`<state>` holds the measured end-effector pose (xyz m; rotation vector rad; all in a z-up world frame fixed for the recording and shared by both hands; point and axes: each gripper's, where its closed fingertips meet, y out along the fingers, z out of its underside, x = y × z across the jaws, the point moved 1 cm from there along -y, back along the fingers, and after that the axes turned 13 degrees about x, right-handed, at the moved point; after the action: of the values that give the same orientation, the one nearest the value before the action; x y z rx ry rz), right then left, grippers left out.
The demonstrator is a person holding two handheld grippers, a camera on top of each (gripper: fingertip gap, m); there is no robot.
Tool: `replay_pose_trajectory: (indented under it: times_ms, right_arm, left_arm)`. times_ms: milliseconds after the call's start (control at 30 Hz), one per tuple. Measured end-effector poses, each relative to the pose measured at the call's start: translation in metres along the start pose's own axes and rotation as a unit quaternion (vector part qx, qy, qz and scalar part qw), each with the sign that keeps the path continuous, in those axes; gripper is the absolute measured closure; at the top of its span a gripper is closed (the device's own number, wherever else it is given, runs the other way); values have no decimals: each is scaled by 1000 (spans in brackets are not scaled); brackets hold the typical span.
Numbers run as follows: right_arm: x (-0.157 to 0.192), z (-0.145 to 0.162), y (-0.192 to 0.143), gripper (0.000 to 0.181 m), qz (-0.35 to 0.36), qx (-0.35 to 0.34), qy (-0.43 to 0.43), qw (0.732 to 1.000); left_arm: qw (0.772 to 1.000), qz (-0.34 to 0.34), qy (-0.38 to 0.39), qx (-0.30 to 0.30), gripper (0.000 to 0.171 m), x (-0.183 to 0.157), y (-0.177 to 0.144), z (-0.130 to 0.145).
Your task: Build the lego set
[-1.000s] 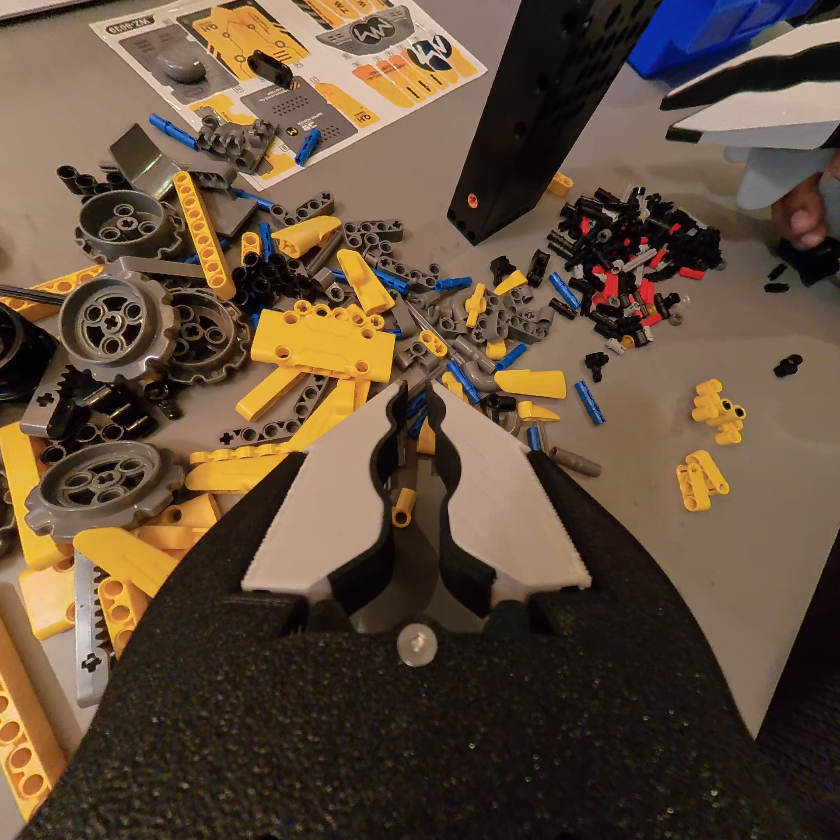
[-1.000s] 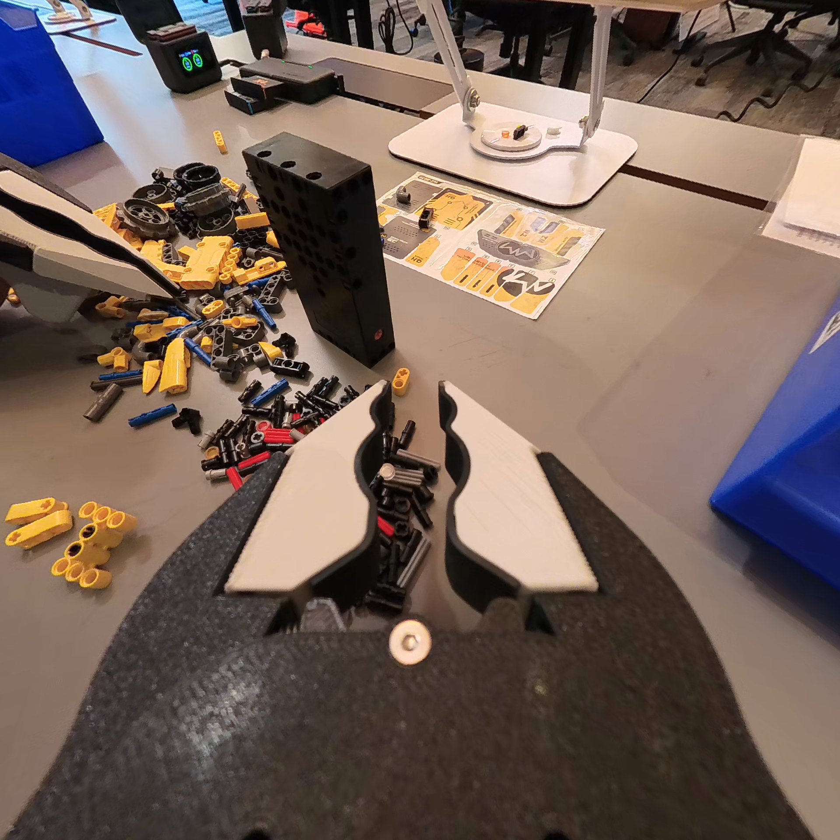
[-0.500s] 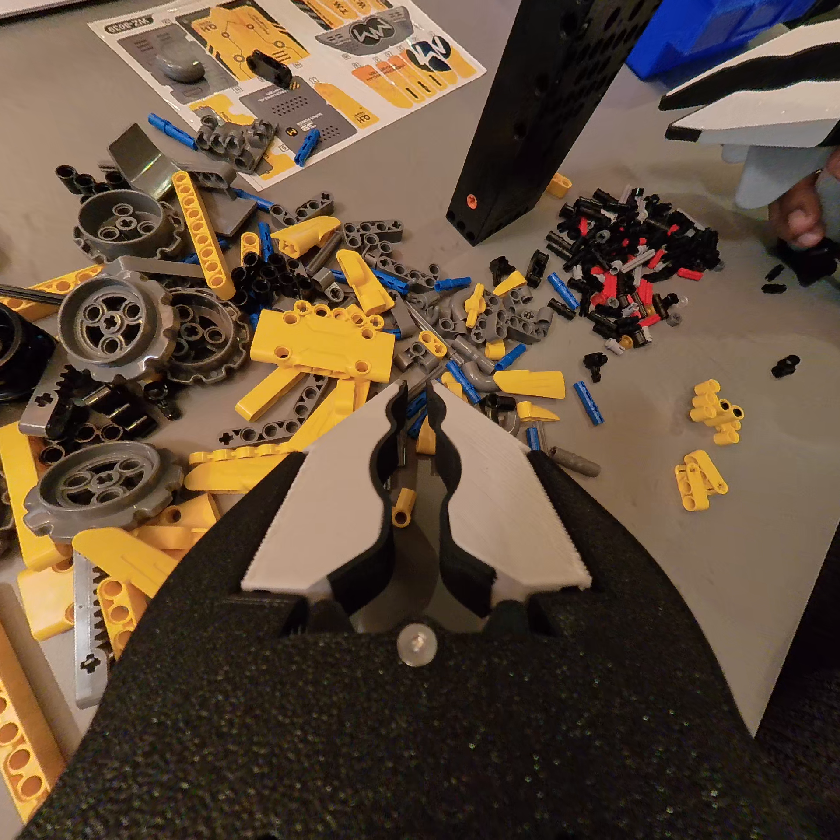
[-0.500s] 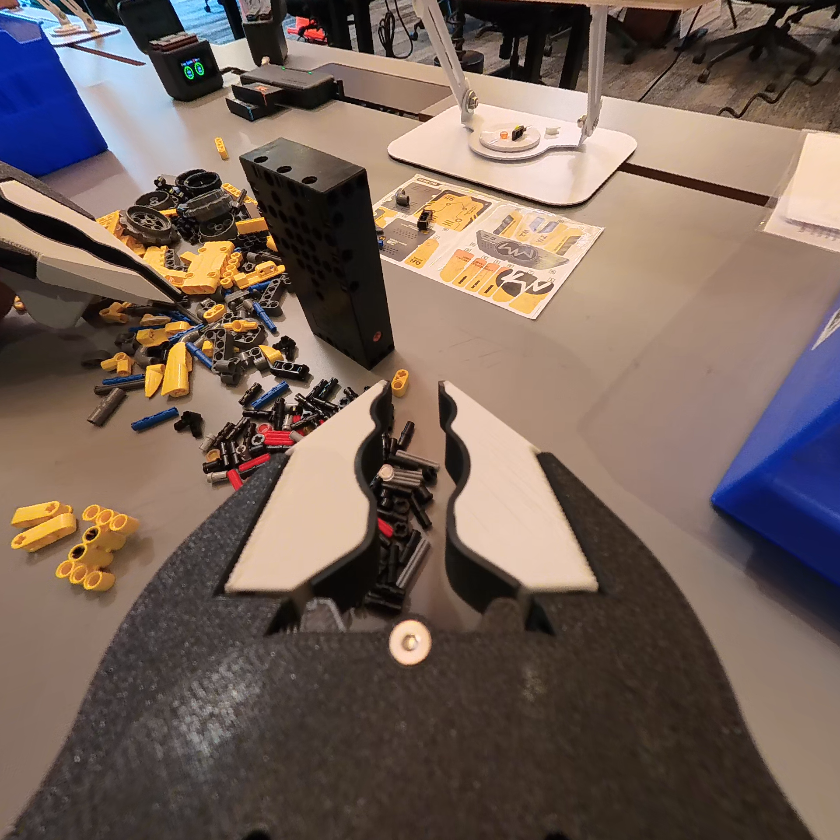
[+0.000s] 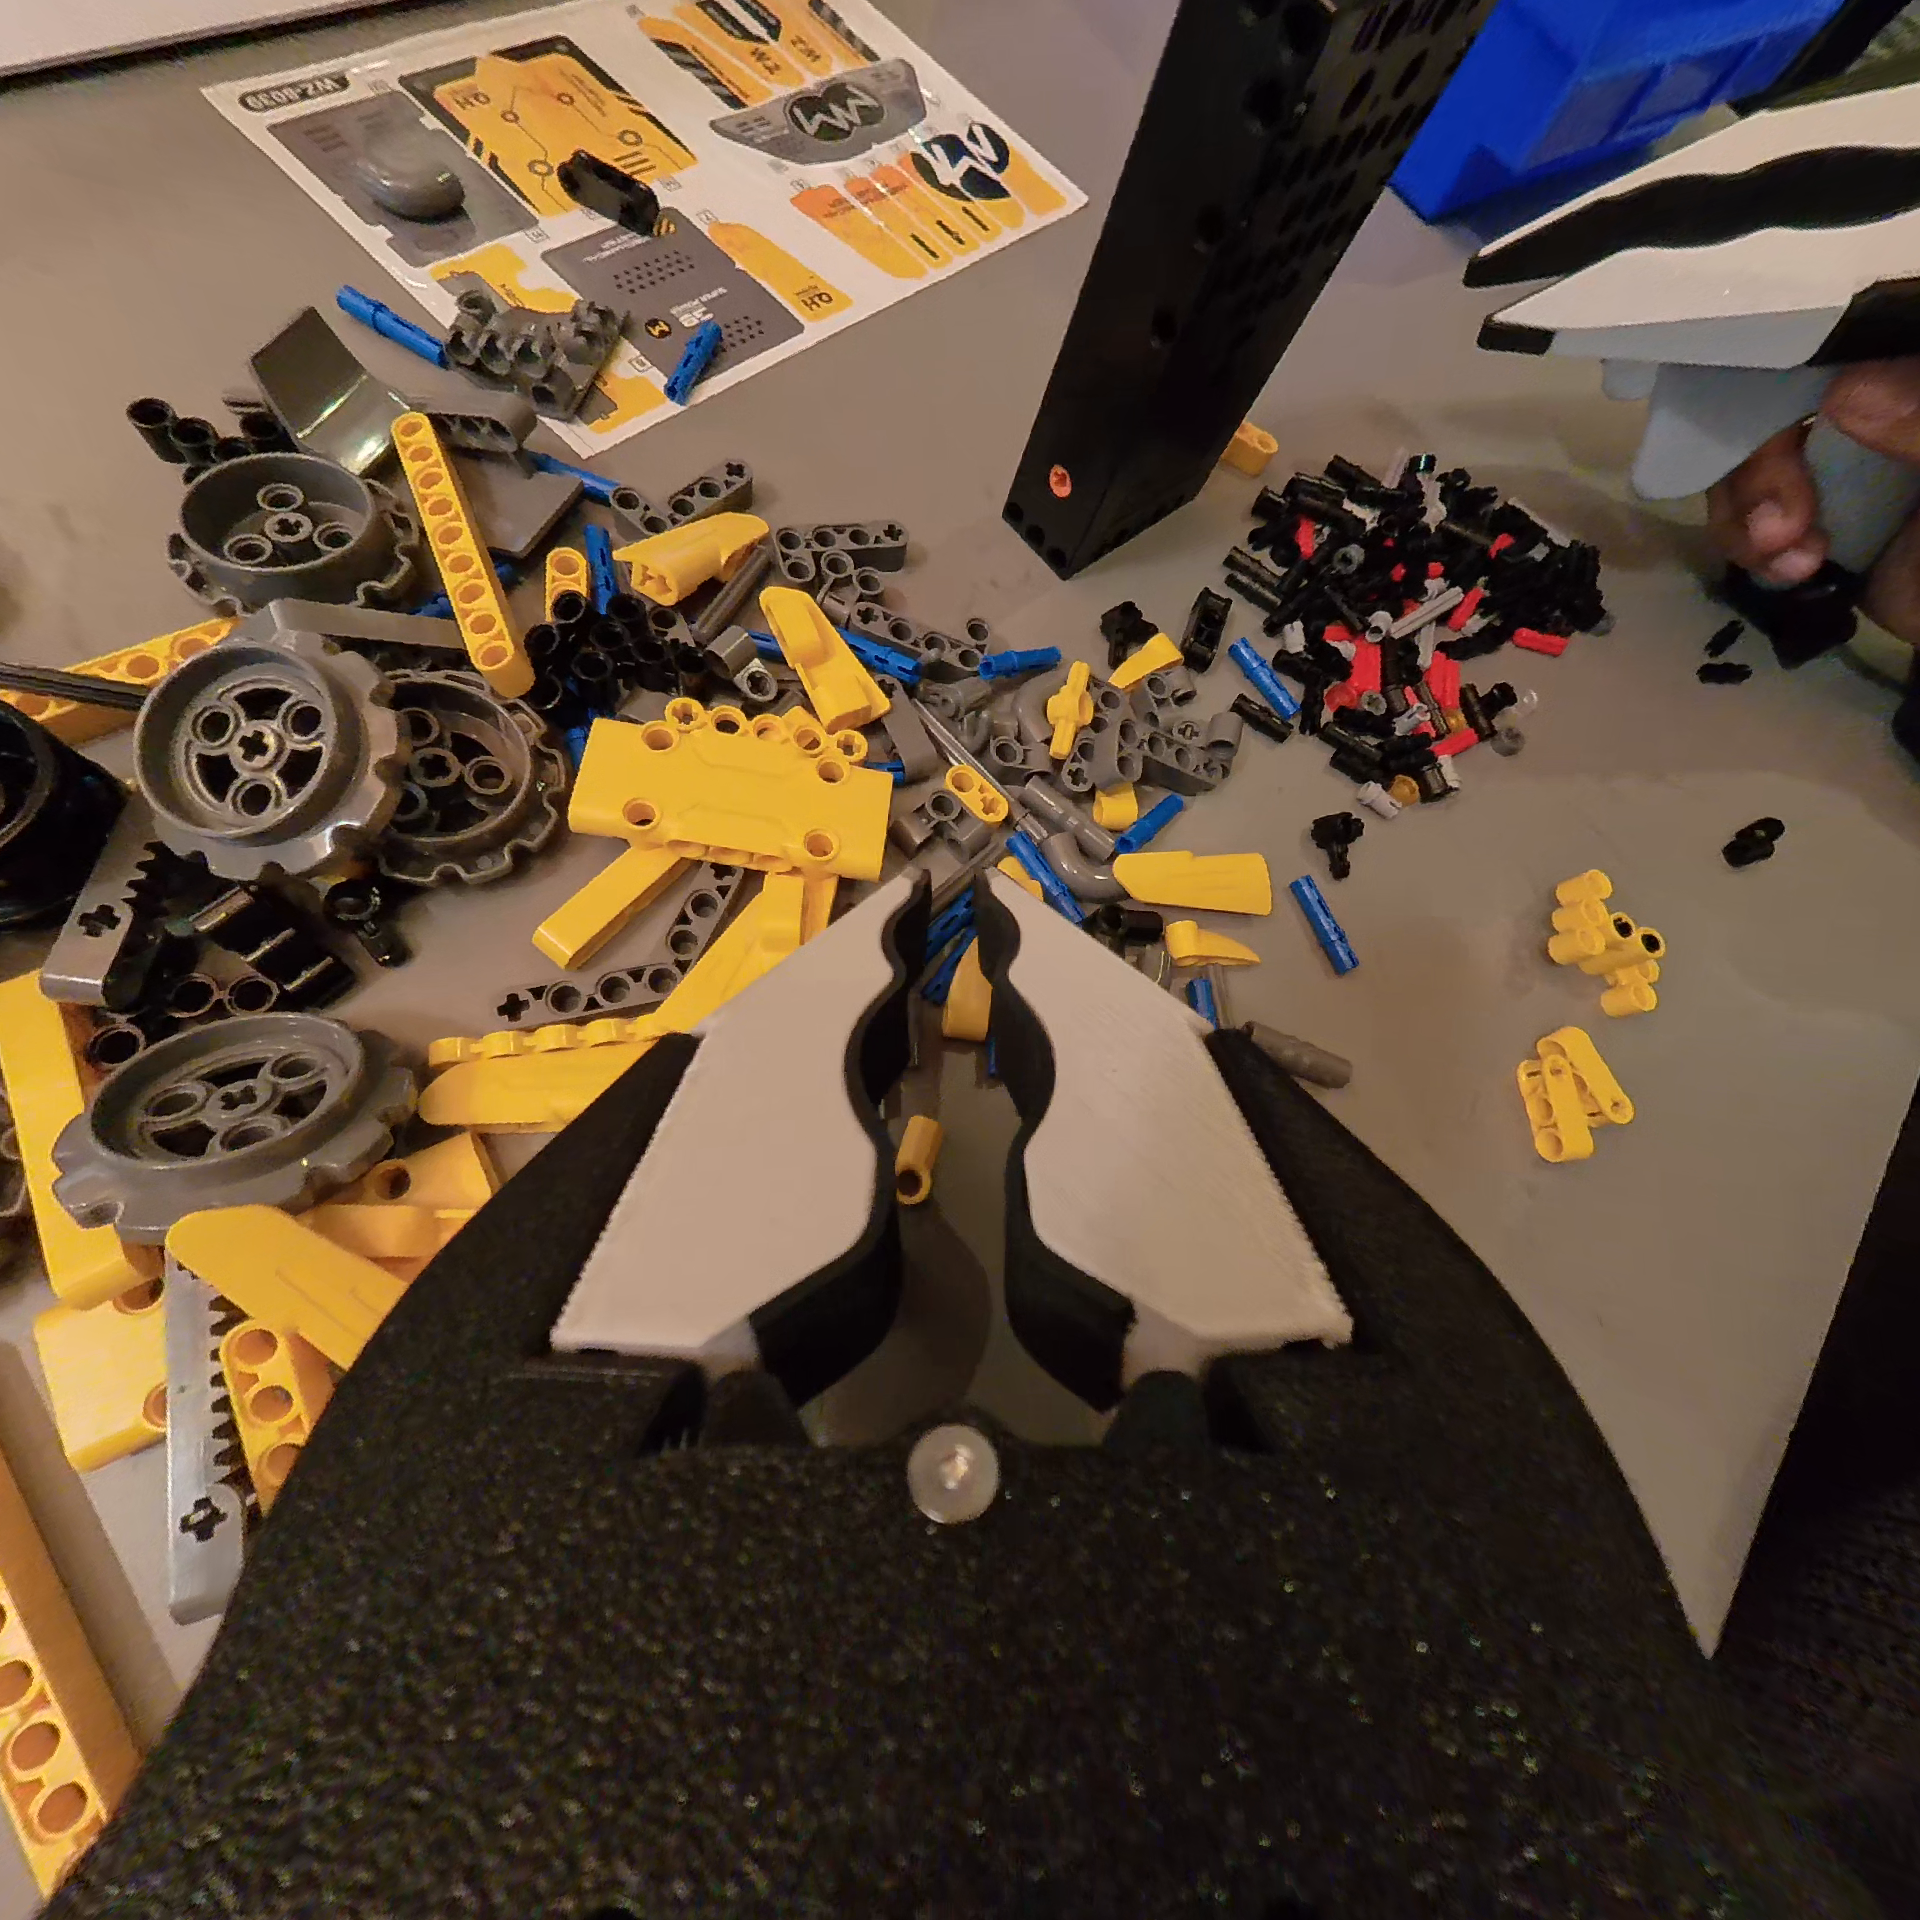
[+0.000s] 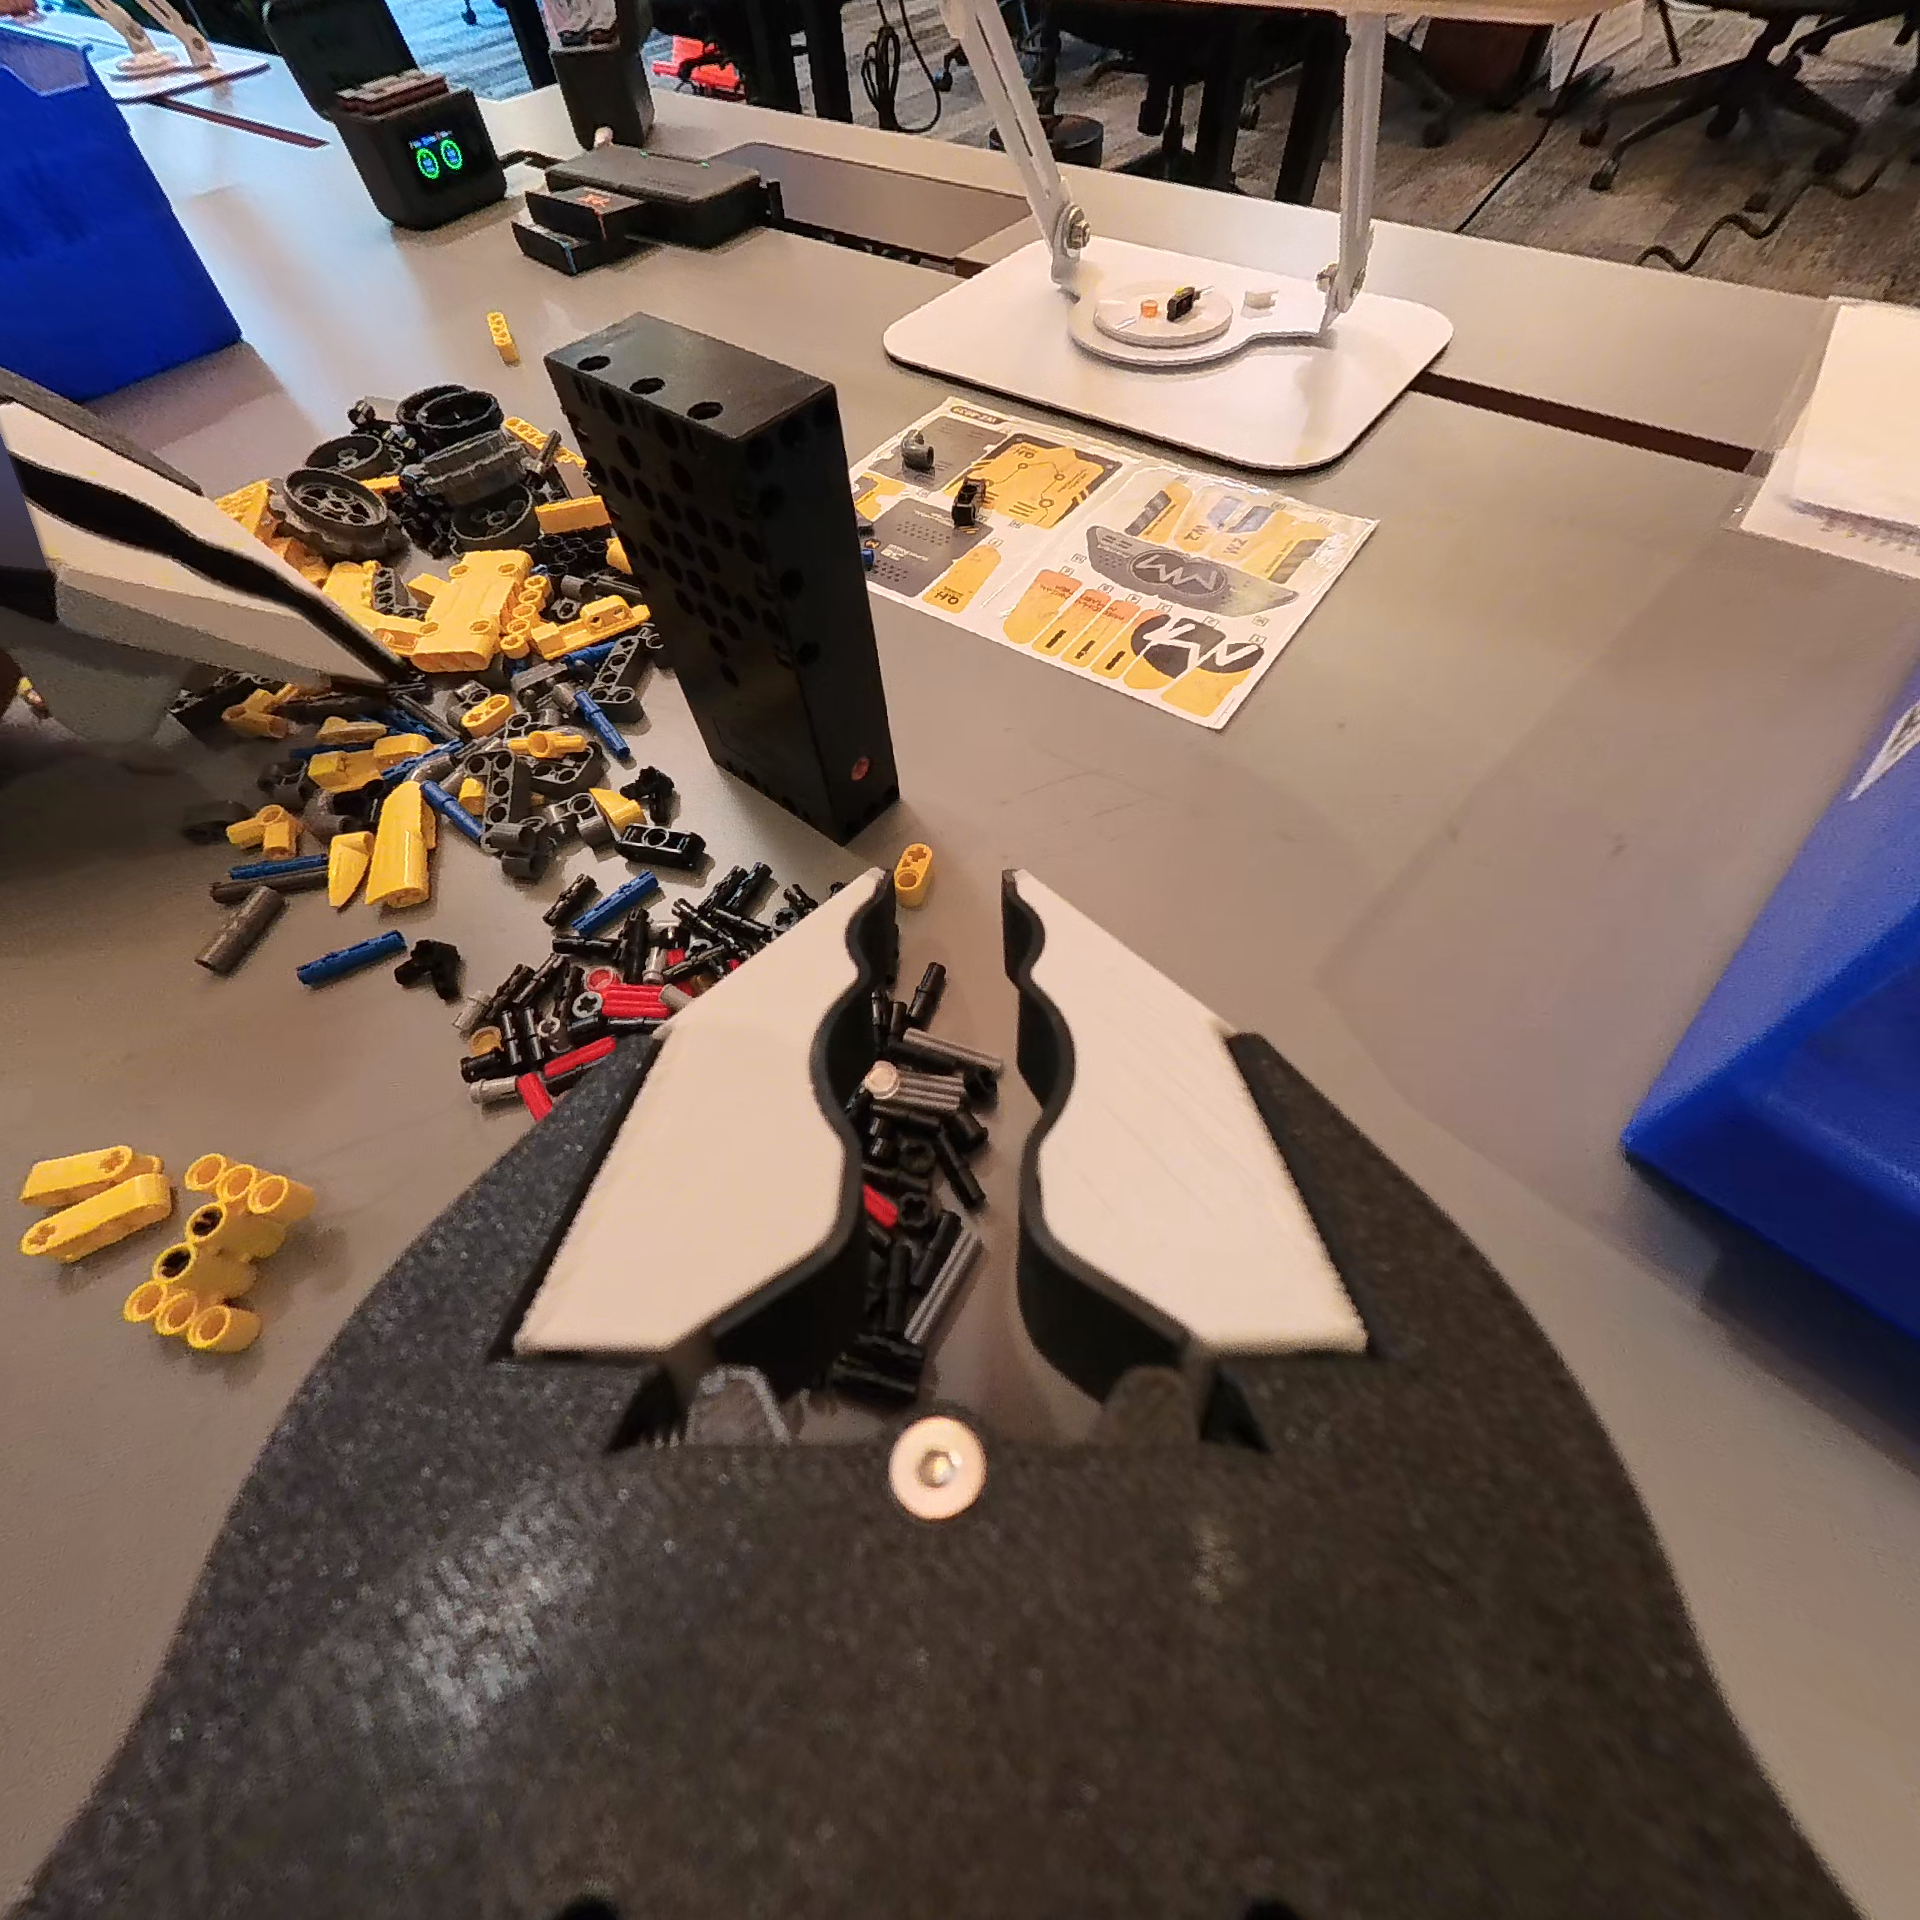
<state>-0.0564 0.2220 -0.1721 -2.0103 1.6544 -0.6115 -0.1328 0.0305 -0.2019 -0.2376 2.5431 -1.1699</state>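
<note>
My left gripper hangs low over a mixed pile of yellow, grey and blue building parts, its tips almost together with only a narrow slit. Blue pins and a small yellow tube lie under its fingers. It also shows at the left of the right wrist view, tips down at the pile. My right gripper is open a little and empty, above a heap of black and red pins. It shows at the upper right of the left wrist view, held by a hand.
A tall black perforated block stands between the piles and a sticker sheet. Grey toothed wheels lie at the left. Yellow connectors sit apart. A blue bin is at the right, a white stand base behind. My right fingertips sit around 20 cm from my left ones.
Almost nothing. Both gripper openings stay the same; the right wrist view has drifted slightly, and the left gripper holds its place over the pile.
</note>
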Motion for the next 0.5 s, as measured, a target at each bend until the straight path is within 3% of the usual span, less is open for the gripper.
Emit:
replay_pose_trajectory:
  times_ms: [233, 367, 500]
  right_arm:
    - [0, 1, 1, 161, 1, 3, -1, 1000]
    - [1, 1, 2, 161, 1, 7, -4, 1000]
    - [2, 2, 2, 161, 1, 10, -10, 1000]
  left_arm:
    - [1000, 15, -8, -25, 164, 0, -8, -3]
    - [998, 59, 11, -20, 164, -9, -9, -2]
    - [999, 41, 34, -3, 164, -1, -8, -1]
